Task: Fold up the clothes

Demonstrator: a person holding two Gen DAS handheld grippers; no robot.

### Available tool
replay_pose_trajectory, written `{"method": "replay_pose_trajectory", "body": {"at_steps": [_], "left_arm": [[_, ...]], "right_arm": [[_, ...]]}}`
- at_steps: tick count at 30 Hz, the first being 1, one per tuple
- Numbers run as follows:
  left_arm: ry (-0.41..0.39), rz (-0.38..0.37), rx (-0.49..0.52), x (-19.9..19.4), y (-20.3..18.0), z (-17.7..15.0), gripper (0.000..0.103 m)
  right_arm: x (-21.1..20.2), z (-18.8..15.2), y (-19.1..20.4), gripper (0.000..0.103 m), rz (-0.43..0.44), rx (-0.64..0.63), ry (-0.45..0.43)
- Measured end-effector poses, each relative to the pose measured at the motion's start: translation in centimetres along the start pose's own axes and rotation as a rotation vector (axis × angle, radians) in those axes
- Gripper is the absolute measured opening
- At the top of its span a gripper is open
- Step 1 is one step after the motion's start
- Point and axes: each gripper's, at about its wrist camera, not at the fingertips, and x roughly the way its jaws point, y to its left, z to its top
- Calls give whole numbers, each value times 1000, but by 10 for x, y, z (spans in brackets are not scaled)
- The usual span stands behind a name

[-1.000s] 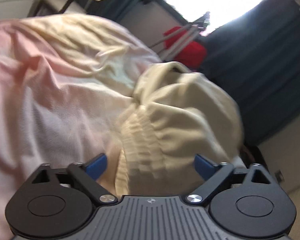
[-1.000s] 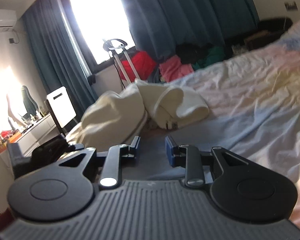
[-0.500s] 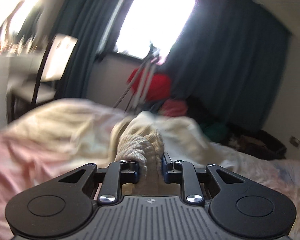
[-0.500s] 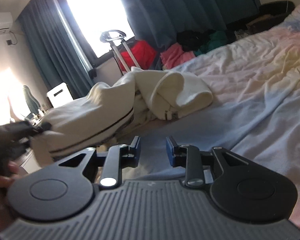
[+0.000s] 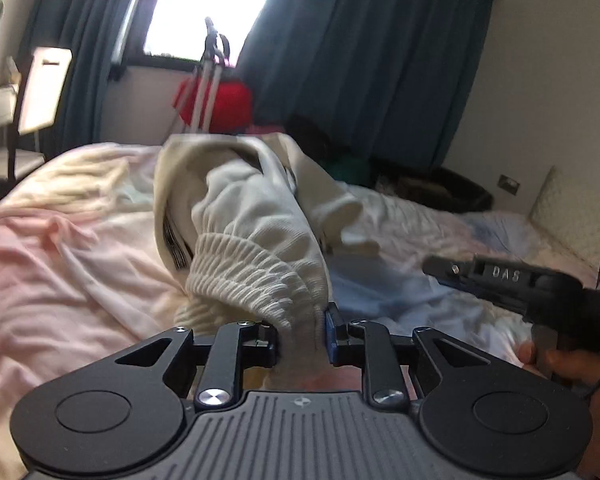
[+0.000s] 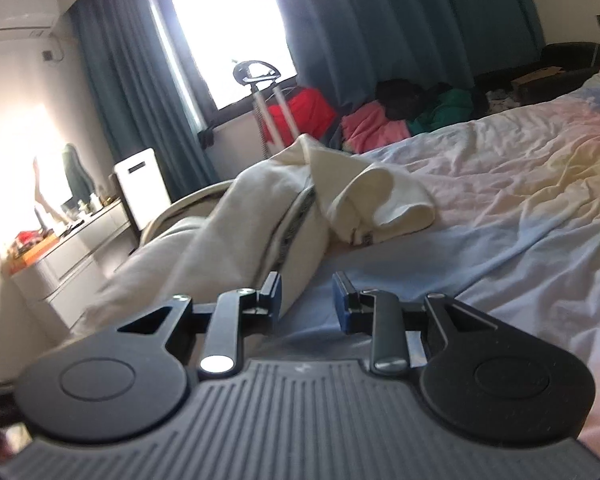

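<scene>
A cream sweatshirt (image 5: 252, 216) lies bunched on the pastel bed sheet (image 5: 60, 264). Its ribbed cuff (image 5: 252, 276) runs down between the pads of my left gripper (image 5: 302, 334), which press on it and hold it raised; the jaws are opening slightly. In the right wrist view the same sweatshirt (image 6: 260, 216) stretches from the bed's middle toward the lower left. My right gripper (image 6: 307, 300) hovers over the sheet (image 6: 500, 208) with a gap between its fingers and nothing in it; the cloth's edge passes beside its left finger. The right gripper (image 5: 436, 268) also shows side-on, held by a hand (image 5: 560, 360).
Past the bed's far edge stand a red suitcase (image 6: 300, 112) with a raised handle and a heap of clothes (image 6: 380, 124) under dark teal curtains (image 6: 380, 20). A white unit (image 6: 142, 184) and a dresser (image 6: 72, 248) line the left wall.
My left gripper closed on the ribbed cuff, rolled level and lifted it off the bed. The sweatshirt got pulled out longer toward the left. My right gripper shifted a little and stayed open.
</scene>
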Motion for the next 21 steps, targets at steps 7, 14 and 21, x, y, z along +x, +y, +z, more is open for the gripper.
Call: {"method": "replay_pose_trajectory", "body": {"at_steps": [7, 14, 21], "left_arm": [[33, -27, -25, -43, 4, -9, 58], [-99, 24, -120, -94, 29, 8, 79], [-133, 196, -204, -89, 59, 17, 81]], "right_arm": [[-10, -8, 28, 35, 48, -73, 15], [-10, -14, 63, 73, 186, -126, 34], [5, -53, 130, 78, 242, -451, 96]]}}
